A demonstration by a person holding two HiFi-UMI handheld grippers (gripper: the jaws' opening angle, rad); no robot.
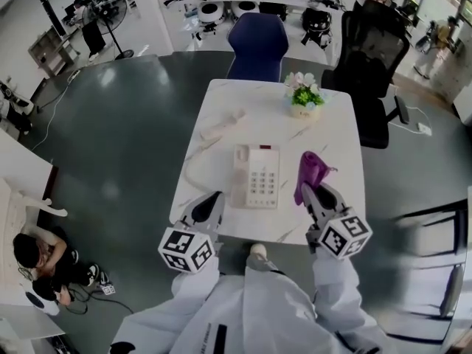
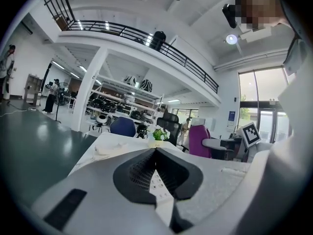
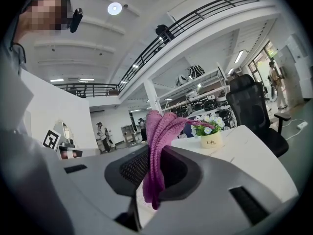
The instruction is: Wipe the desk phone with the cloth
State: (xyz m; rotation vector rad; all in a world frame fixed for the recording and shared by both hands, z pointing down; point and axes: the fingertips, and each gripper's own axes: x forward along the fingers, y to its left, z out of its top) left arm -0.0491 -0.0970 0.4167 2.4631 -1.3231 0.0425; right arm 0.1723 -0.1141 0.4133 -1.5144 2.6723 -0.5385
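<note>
A white desk phone (image 1: 256, 175) lies in the middle of the white marble table (image 1: 332, 135). Its handset (image 1: 225, 122) lies off the cradle to the far left, with the cord trailing back. My right gripper (image 1: 318, 196) is just right of the phone, shut on a purple cloth (image 1: 310, 169) that sticks up from the jaws. In the right gripper view the cloth (image 3: 159, 131) is pinched in the right gripper (image 3: 157, 153) and hangs down. My left gripper (image 1: 208, 206) is at the front edge, left of the phone, shut and holding nothing. Beneath the left gripper (image 2: 156, 151), the phone keypad (image 2: 157, 180) shows.
A small flower pot (image 1: 303, 94) stands at the table's far right. A blue chair (image 1: 256, 46) is behind the table and a black office chair (image 1: 372, 50) is at the right. A person (image 1: 37, 260) sits on the floor at the far left.
</note>
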